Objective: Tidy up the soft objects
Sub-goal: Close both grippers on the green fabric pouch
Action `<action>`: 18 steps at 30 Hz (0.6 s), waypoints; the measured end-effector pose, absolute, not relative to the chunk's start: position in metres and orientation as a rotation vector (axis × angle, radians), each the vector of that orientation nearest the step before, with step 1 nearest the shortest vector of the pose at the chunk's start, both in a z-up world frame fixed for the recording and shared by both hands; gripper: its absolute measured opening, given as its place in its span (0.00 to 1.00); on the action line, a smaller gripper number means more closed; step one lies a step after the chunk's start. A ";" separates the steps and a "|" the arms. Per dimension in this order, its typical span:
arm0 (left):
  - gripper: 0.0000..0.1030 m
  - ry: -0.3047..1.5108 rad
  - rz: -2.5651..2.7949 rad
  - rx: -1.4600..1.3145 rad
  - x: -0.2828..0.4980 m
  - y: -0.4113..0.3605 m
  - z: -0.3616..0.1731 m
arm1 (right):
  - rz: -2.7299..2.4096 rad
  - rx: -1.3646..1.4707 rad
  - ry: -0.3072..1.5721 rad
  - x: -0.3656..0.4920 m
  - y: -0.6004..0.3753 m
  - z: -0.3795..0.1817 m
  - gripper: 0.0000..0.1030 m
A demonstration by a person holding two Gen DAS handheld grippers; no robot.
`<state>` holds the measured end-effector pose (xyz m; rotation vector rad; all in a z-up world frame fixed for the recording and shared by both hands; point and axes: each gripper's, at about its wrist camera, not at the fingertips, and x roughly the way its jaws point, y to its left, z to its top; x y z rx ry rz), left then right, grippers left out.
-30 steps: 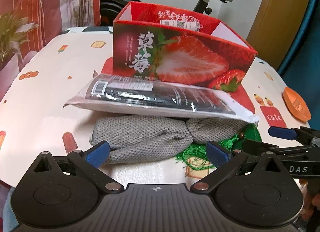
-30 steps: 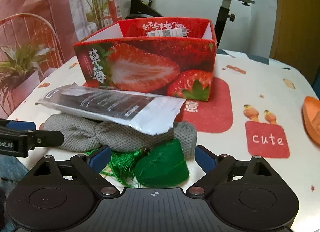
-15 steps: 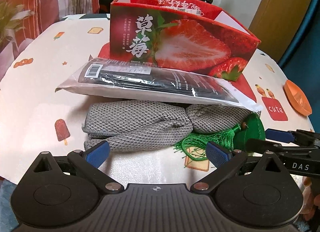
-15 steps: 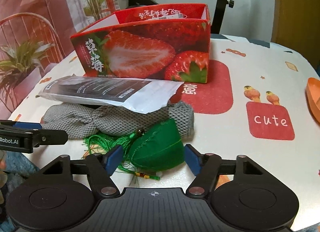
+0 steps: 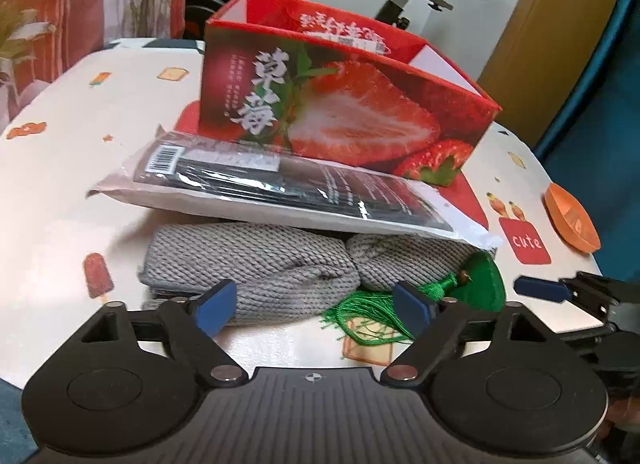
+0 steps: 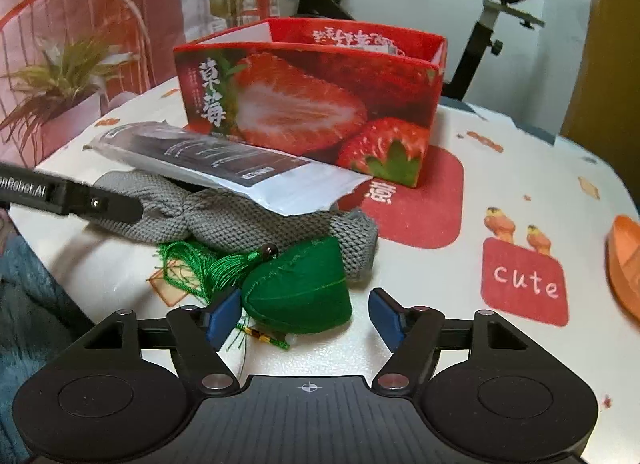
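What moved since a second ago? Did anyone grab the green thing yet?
Not yet. The right hand-held gripper has moved forward, so the green stuffed pouch with the tassel now sits between its open fingers, ungripped. The left hand-held gripper has edged up to the grey knitted cloth, also open. The cloth, the plastic-wrapped black package and the red strawberry box stayed put.
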<state>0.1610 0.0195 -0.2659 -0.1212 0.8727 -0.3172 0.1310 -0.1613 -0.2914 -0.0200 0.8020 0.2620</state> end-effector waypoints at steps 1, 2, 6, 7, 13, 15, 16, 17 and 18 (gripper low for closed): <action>0.80 0.876 -0.328 -0.120 0.162 0.018 -0.266 | 0.262 -0.014 0.797 0.132 -0.162 -0.292 0.67; 0.79 0.875 -0.334 -0.119 0.162 0.017 -0.267 | 0.266 -0.021 0.787 0.133 -0.162 -0.291 0.67; 0.72 0.872 -0.371 -0.130 0.161 0.017 -0.267 | 0.297 -0.066 0.775 0.135 -0.157 -0.294 0.65; 0.70 0.874 -0.382 -0.137 0.162 0.016 -0.267 | 0.306 -0.061 0.784 0.136 -0.157 -0.296 0.63; 0.60 0.885 -0.419 -0.176 0.163 0.016 -0.263 | 0.320 -0.043 0.806 0.141 -0.154 -0.307 0.56; 0.60 0.885 -0.439 -0.222 0.166 0.019 -0.260 | 0.338 -0.029 0.809 0.141 -0.151 -0.305 0.55; 0.59 0.887 -0.455 -0.244 0.168 0.019 -0.260 | 0.355 -0.028 0.810 0.141 -0.149 -0.305 0.54; 0.59 0.889 -0.467 -0.252 0.168 0.018 -0.259 | 0.374 -0.034 0.811 0.141 -0.145 -0.305 0.54; 0.58 0.892 -0.485 -0.252 0.168 0.016 -0.259 | 0.396 -0.046 0.811 0.141 -0.140 -0.305 0.54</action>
